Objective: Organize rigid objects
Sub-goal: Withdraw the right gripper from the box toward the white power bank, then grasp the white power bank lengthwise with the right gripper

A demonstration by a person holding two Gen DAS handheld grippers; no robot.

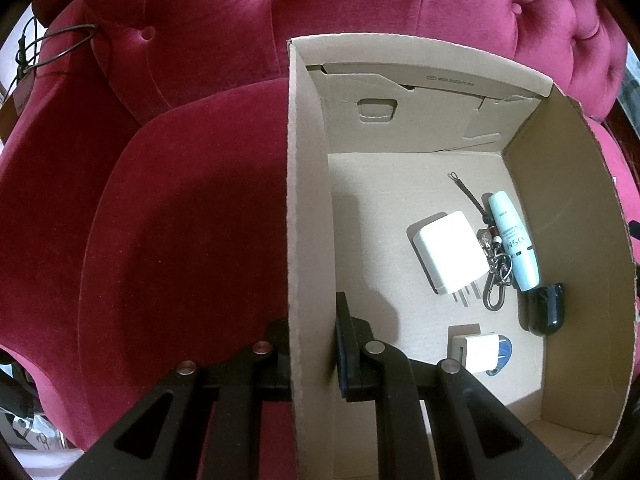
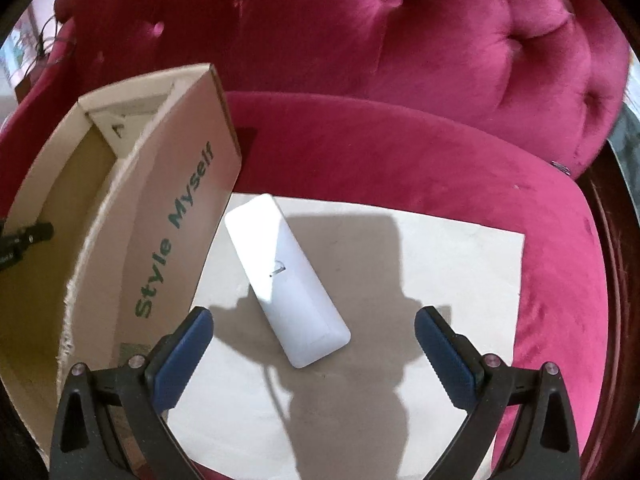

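Observation:
An open cardboard box (image 1: 308, 200) stands on a red velvet armchair. My left gripper (image 1: 316, 348) is shut on the box's left wall, one finger outside and one inside. On the box floor lie a white charger (image 1: 448, 256), a keychain (image 1: 494, 268), a pale blue tube (image 1: 514, 240), a black object (image 1: 546, 308) and a small white adapter (image 1: 478, 350). In the right wrist view a white oblong block (image 2: 288, 280) lies slantwise on a beige sheet (image 2: 460, 264). My right gripper (image 2: 314, 316) hangs open over the block's near end, its pads apart from it.
The box (image 2: 168, 216), printed "Style Myself", stands just left of the beige sheet. The red seat cushion (image 2: 400, 148) and tufted backrest (image 2: 360, 32) surround both. A cable (image 1: 52, 44) hangs over the left armrest.

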